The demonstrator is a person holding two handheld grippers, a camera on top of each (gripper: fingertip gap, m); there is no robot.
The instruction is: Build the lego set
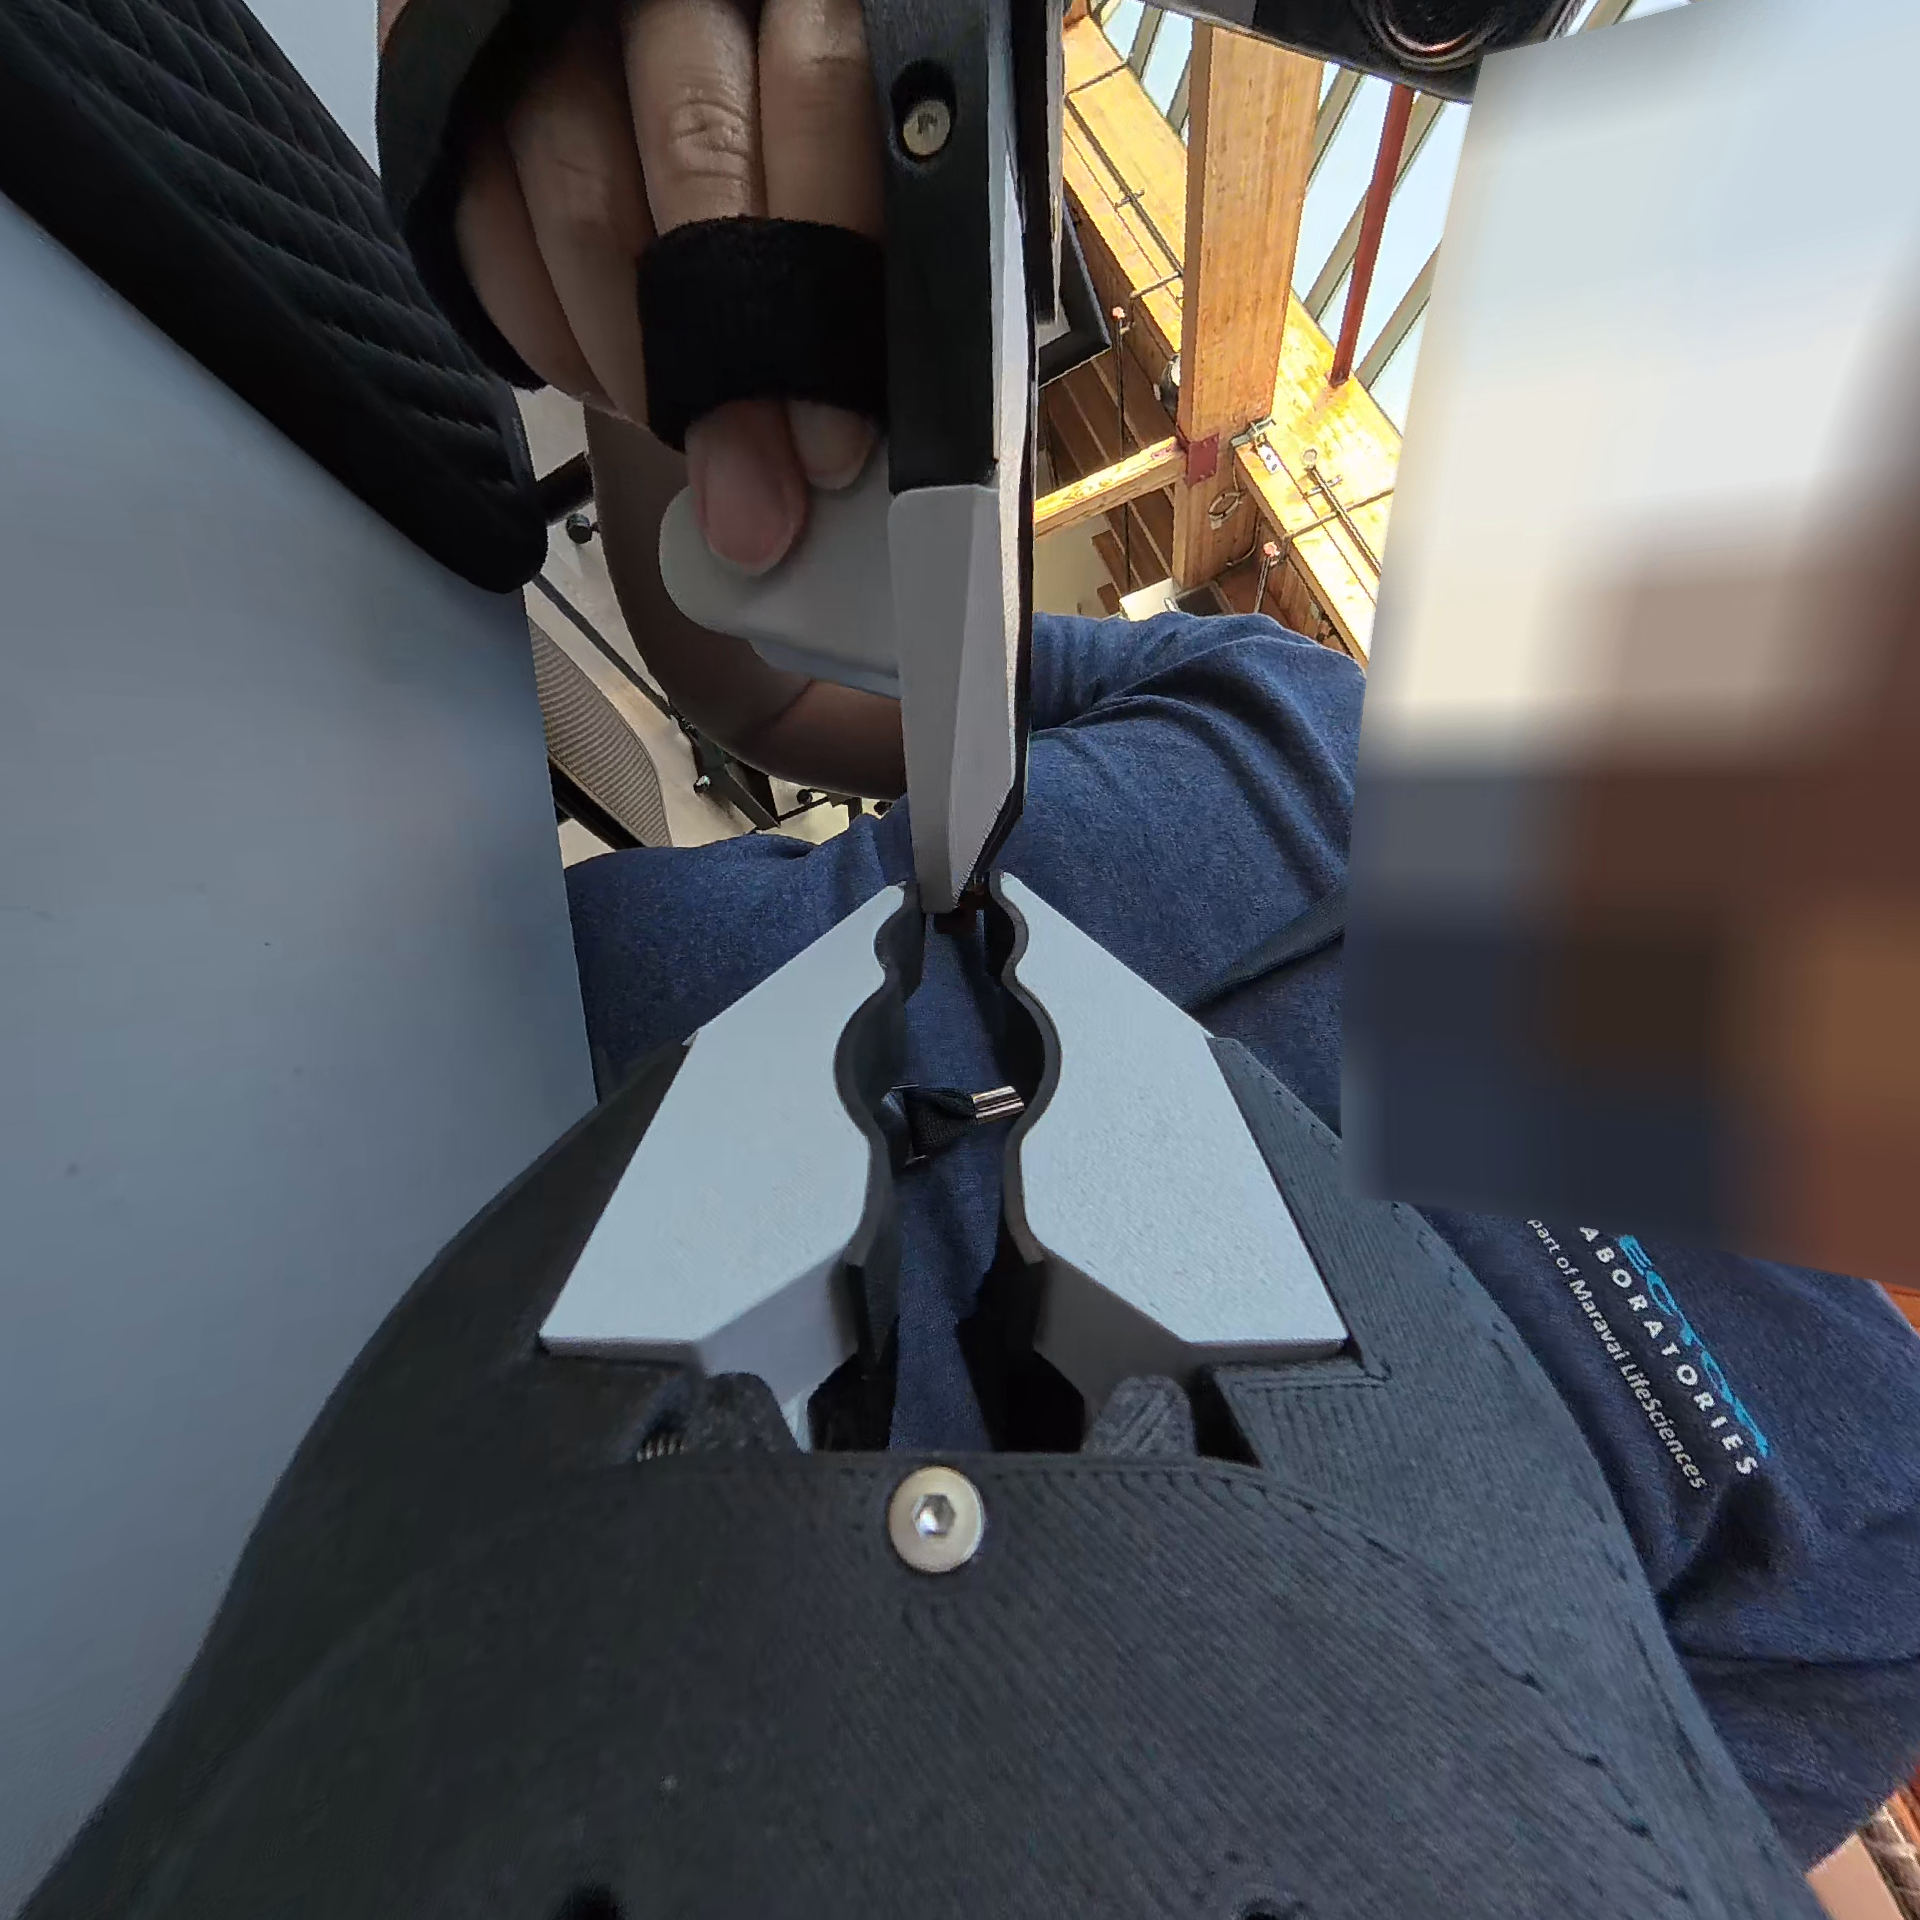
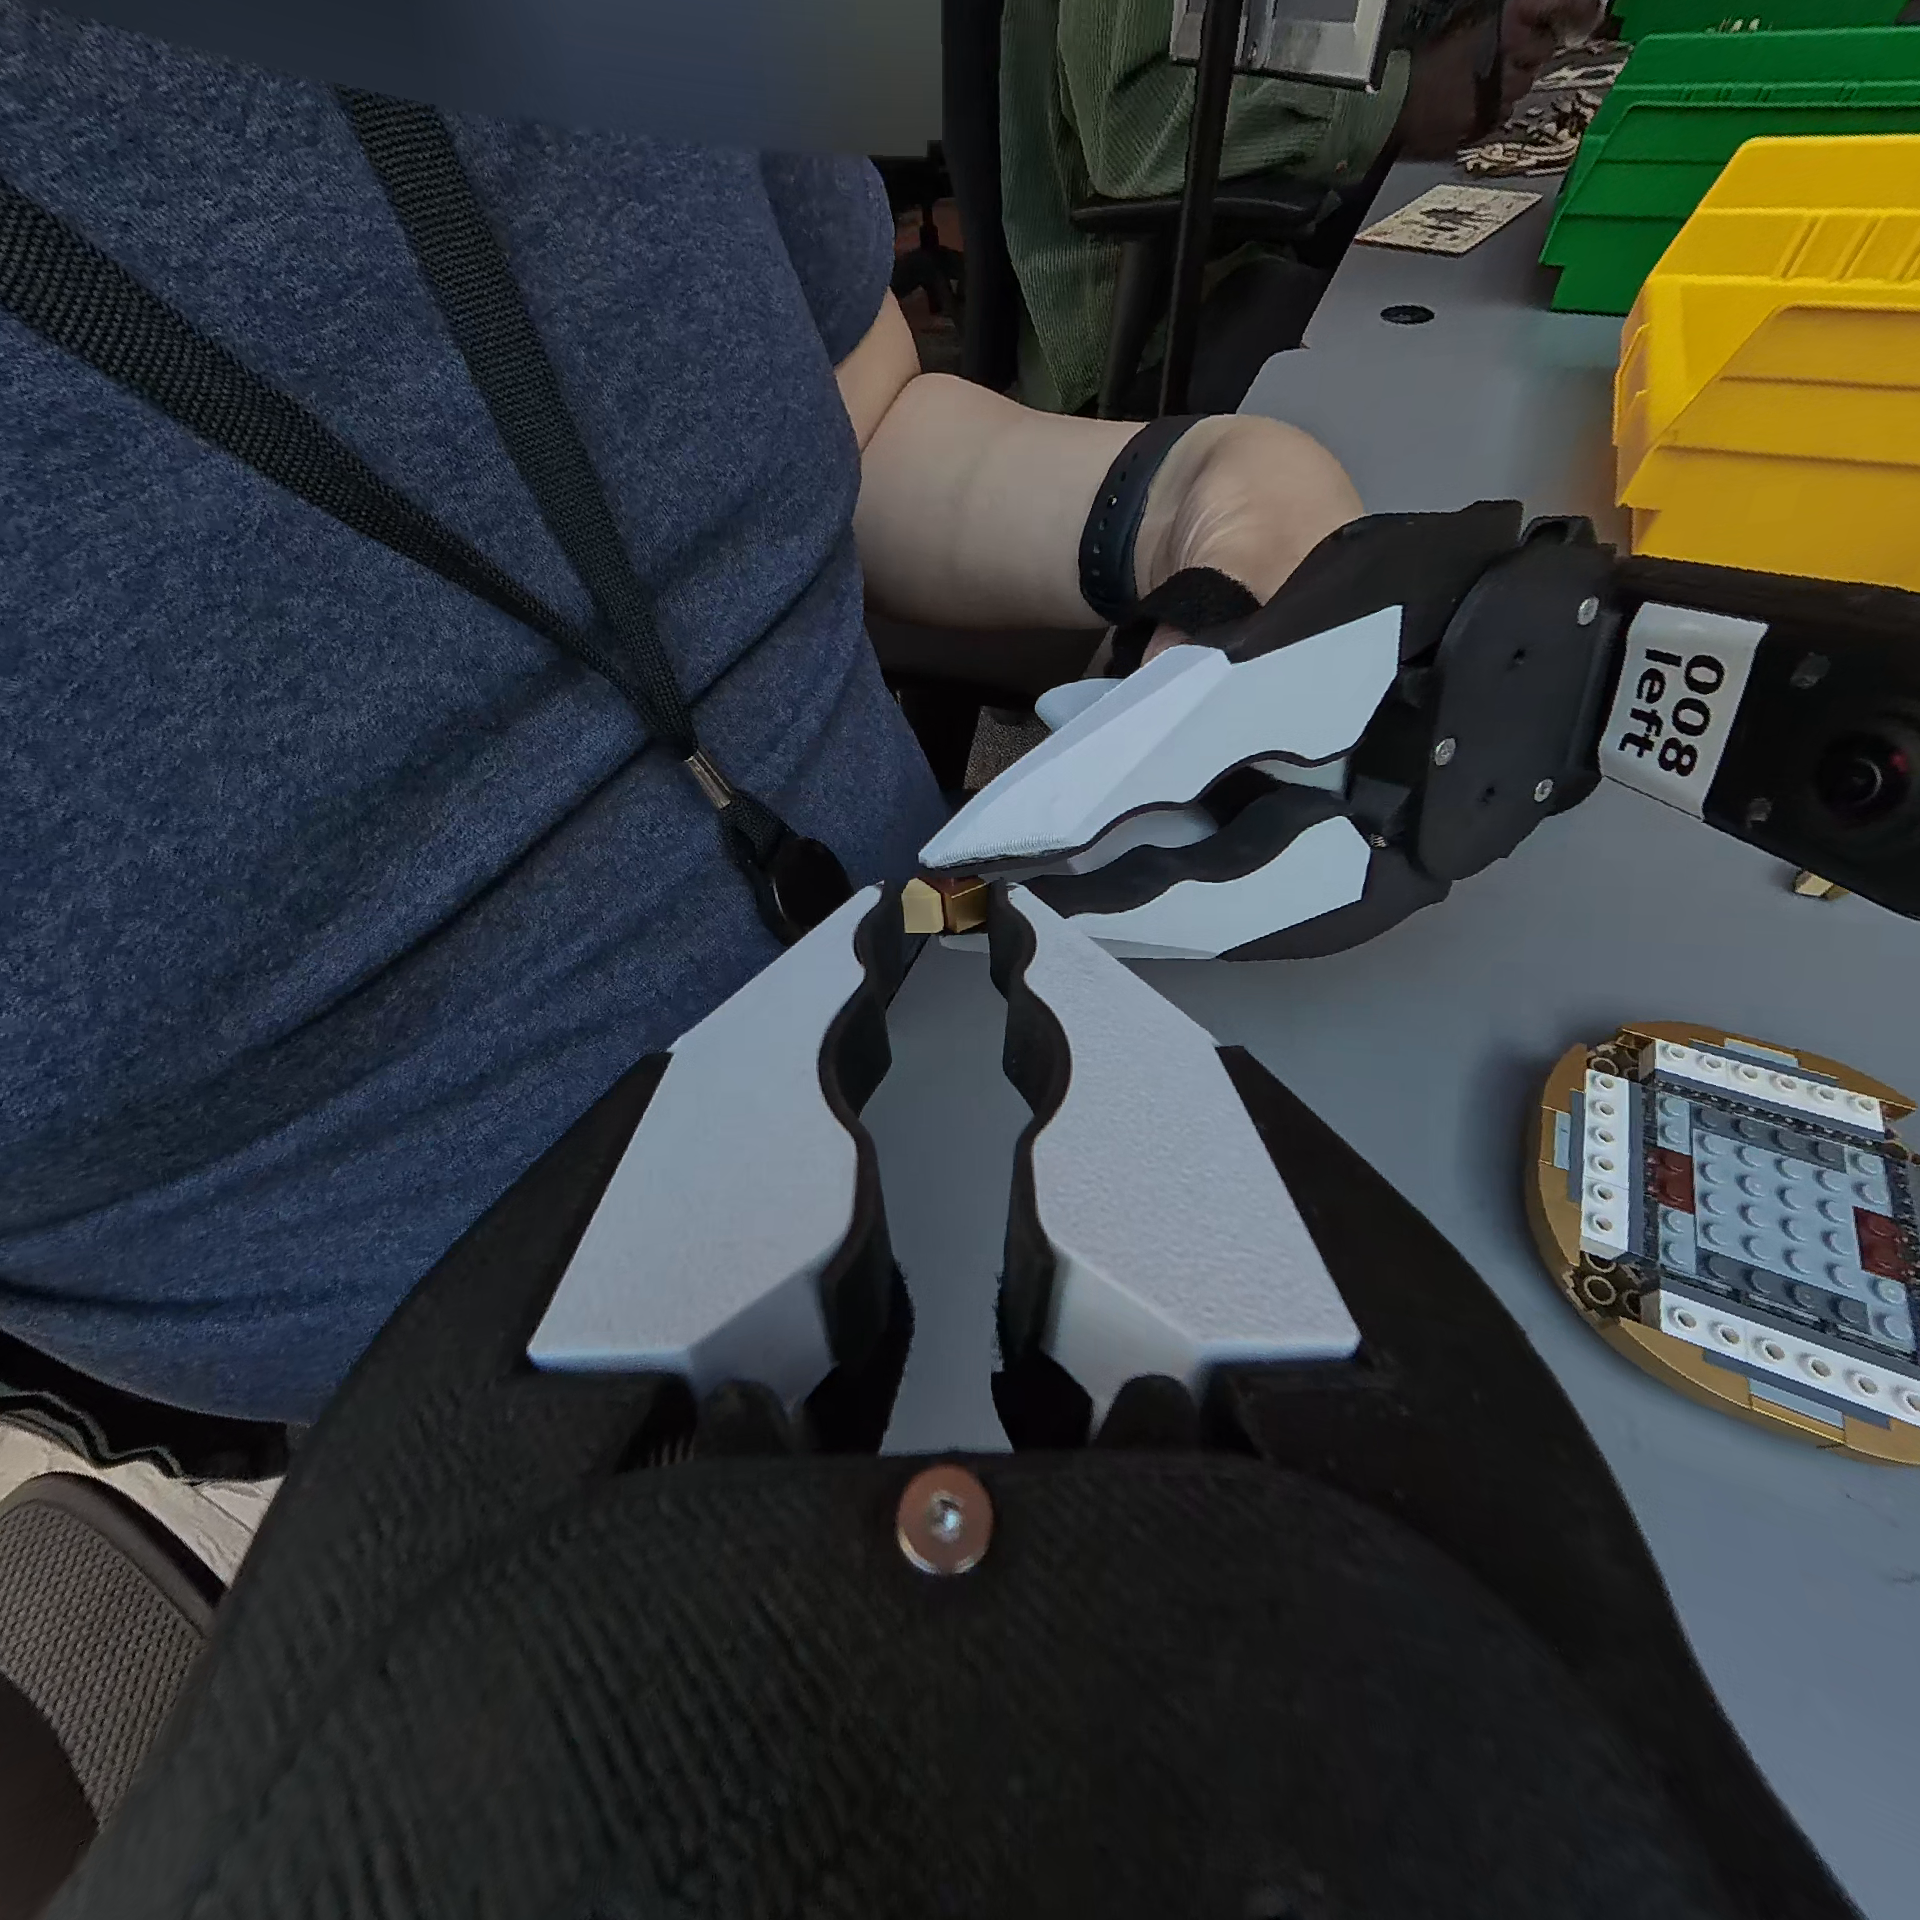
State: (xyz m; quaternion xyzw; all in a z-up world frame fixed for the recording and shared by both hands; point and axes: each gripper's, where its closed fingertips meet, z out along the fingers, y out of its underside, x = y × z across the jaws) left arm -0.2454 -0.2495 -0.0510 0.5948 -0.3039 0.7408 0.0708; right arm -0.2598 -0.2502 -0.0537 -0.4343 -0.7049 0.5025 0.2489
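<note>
A small gold and dark brown lego piece [image 2: 940, 904] is held in the air in front of the person's blue shirt. My right gripper [image 2: 943, 906] is shut on it from the sides. My left gripper [image 2: 964, 896] comes in from the right and closes on the same piece from above and below. In the left wrist view, my left gripper [image 1: 958, 906] meets the tips of my right gripper [image 1: 968, 883], which points down from above, and only a dark red speck of the piece [image 1: 951, 921] shows. The round tan lego build [image 2: 1714, 1226] with white, grey and dark red bricks lies on the table.
The grey table [image 2: 1403, 1039] carries stacked yellow bins [image 2: 1766, 364] and green bins [image 2: 1714, 125] at the back right. A small gold part [image 2: 1813, 883] lies by the left gripper's body. The person's torso [image 2: 364, 727] and lanyard are close on the left. The round tan lego build [image 2: 1714, 1226] is about 20 centimetres from both grippers' fingertips.
</note>
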